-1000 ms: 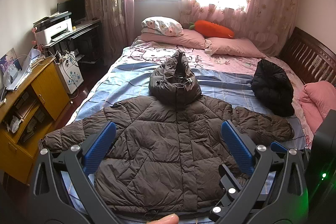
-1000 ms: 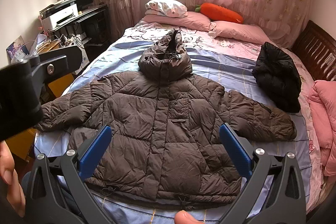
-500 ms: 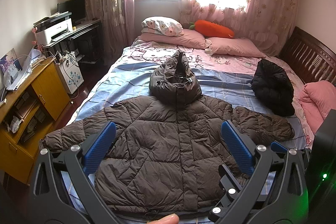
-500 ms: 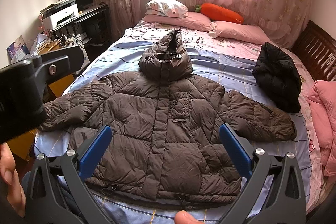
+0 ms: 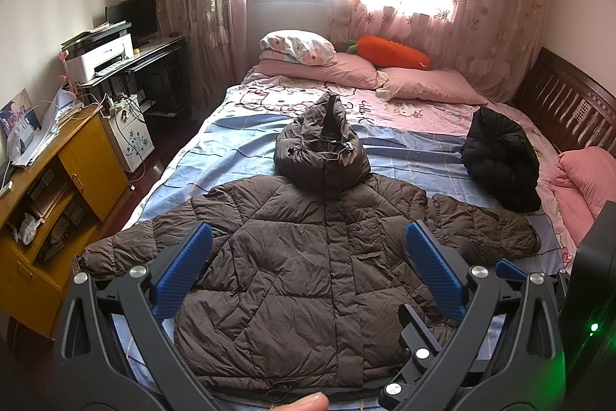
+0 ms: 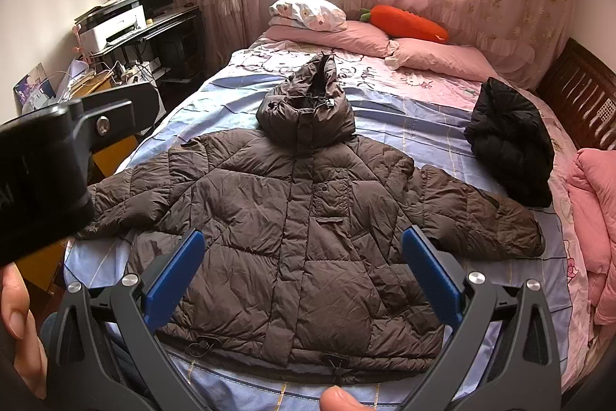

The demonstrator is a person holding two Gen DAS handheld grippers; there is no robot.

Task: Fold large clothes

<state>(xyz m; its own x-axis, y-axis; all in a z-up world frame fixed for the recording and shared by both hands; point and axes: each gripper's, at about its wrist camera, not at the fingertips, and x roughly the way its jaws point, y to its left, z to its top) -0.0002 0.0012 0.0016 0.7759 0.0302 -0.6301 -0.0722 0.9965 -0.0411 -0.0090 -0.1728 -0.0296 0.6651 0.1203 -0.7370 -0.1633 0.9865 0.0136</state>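
Bedroom, bed (image 5: 238, 141) with a blue-and-pink cartoon sheet takes up most of both views. Brown puffer jacket (image 5: 319, 264) lies flat, front up, on the near half of the bed: sleeves spread to both sides, hood (image 5: 321, 156) standing up on the far side of the collar, hem toward the person. Nothing folded yet.

Left gripper (image 5: 308, 268) and right gripper (image 6: 302, 266) both hang over the jacket's lower body, blue pads spread wide, holding nothing, not touching fabric.

Risks, my read:
- shell looks slick and quilted, stuffed thick; a pinch may catch only the outer layer and slip off
- puffy fill likely springs back, so a folded sleeve could flop open
- hem drawcord toggles (image 6: 335, 361) could snag a finger
- the jacket's left sleeve cuff ends close to the black jacket (image 6: 512, 141) bunched just beyond it; a wide sweep could drag that too
- the other sleeve reaches the bed edge and could slide off
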